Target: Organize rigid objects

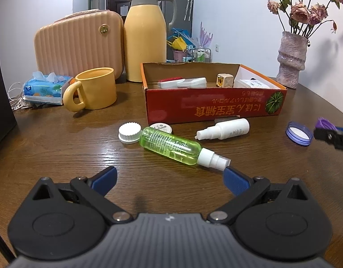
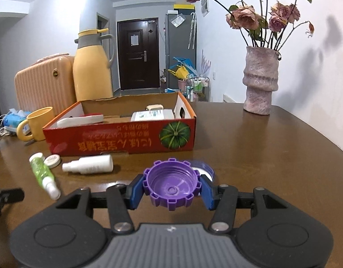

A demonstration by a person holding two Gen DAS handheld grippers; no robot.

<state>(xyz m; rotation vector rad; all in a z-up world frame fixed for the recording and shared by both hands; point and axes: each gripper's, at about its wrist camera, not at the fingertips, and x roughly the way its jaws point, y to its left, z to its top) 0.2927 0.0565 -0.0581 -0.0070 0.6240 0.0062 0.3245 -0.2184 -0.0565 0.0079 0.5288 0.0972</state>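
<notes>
My right gripper (image 2: 171, 186) is shut on a purple notched cap (image 2: 171, 184), held open side up above the table; the same cap (image 1: 325, 124) shows at the right edge of the left wrist view. A blue-rimmed lid (image 1: 298, 132) lies on the table just beyond it. My left gripper (image 1: 170, 176) stands open over the wood, its right fingertip close to the nozzle of a green spray bottle (image 1: 171, 145) lying on its side. Near it lie a white spray bottle (image 1: 225, 129), a white ribbed cap (image 1: 129, 131) and a small round tin (image 1: 160, 127). The red cardboard box (image 1: 216, 102) holds several items.
A yellow mug (image 1: 93, 89), a tissue pack (image 1: 46, 87), a peach case (image 1: 80, 47) and a yellow thermos jug (image 1: 144, 38) stand at the back left. A pink vase (image 2: 260, 80) of dried roses stands at the back right. The table's right edge curves past it.
</notes>
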